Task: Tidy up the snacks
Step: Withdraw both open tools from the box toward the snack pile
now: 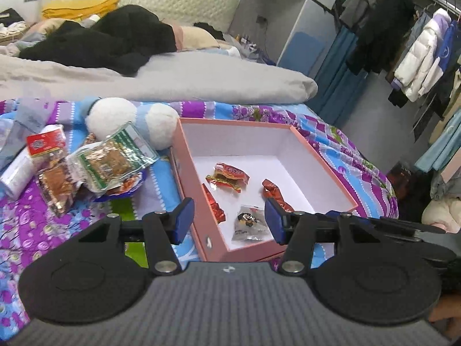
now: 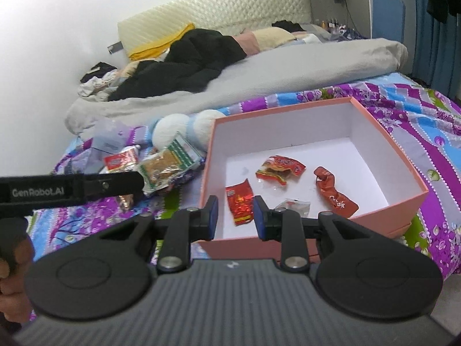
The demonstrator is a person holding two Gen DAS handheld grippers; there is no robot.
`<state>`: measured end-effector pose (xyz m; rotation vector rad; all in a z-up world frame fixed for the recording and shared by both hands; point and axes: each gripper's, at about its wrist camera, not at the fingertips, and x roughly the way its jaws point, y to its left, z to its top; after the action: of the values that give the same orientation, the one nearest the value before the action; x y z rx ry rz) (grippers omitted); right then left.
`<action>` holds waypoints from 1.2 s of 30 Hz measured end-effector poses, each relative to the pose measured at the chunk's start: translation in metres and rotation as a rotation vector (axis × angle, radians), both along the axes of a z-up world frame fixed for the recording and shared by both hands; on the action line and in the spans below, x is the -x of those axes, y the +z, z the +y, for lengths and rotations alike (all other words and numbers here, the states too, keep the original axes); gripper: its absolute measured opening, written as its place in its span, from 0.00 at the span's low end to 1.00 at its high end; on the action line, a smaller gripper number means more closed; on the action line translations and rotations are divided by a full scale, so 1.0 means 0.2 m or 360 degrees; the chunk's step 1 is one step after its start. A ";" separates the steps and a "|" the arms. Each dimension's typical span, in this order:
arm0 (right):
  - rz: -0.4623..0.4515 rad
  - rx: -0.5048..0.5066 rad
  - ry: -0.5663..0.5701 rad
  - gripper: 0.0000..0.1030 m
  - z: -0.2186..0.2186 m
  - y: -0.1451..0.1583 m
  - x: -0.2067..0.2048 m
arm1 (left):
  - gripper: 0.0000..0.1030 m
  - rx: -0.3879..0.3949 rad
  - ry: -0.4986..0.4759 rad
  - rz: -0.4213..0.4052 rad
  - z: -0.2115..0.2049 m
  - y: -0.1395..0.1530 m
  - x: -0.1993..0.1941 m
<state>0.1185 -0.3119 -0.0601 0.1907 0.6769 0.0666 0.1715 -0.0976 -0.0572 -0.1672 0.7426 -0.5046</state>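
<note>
One bed with a purple and blue flowered sheet (image 1: 331,132) carries everything, a grey duvet (image 1: 178,77) bunched behind. One pink box (image 2: 383,144) sits open on the sheet, white inside, holding four snack packets: a red and yellow one (image 2: 281,170), a crumpled dark red one (image 2: 334,194), a flat red one (image 2: 240,201) and a clear one (image 1: 250,223), partly hidden in the right view. Left of the box lies a heap of snacks (image 1: 95,164); its count is hard to make out, at least four. One white plush toy (image 1: 129,118) lies behind it. Left gripper (image 1: 229,220) and right gripper (image 2: 234,216) both hang empty above the box's near edge, jaws parted.
</note>
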 end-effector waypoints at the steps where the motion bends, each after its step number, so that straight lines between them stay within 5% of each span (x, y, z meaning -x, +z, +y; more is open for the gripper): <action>1: -0.0007 0.0001 0.0010 0.29 0.02 0.02 0.02 | 0.58 0.0011 0.0010 -0.0007 0.03 0.01 0.03; 14: -0.0103 -0.0027 0.0121 0.29 0.20 0.11 0.31 | 0.58 0.0048 0.0093 -0.0085 0.34 0.14 0.47; 28: -0.0093 -0.0009 0.0231 0.29 0.38 0.09 0.43 | 0.58 0.0067 0.0196 -0.0011 0.57 0.02 0.66; 29: -0.0091 -0.0018 0.0237 0.32 0.38 0.08 0.44 | 0.58 0.0058 0.0206 -0.0006 0.58 0.01 0.66; 31: -0.0095 -0.0056 0.0240 0.70 0.39 0.08 0.43 | 0.58 0.0046 0.0217 -0.0002 0.59 -0.01 0.65; 32: -0.0108 -0.0079 0.0234 0.79 0.39 0.07 0.43 | 0.59 0.0045 0.0223 0.0003 0.60 -0.02 0.65; 36: -0.0099 -0.0111 0.0243 0.82 0.40 0.04 0.41 | 0.68 0.0032 0.0242 0.0015 0.63 -0.06 0.61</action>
<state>0.0357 -0.2319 -0.0521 0.2031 0.6270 0.2421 0.0487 0.0280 -0.0699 -0.2431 0.7280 -0.3672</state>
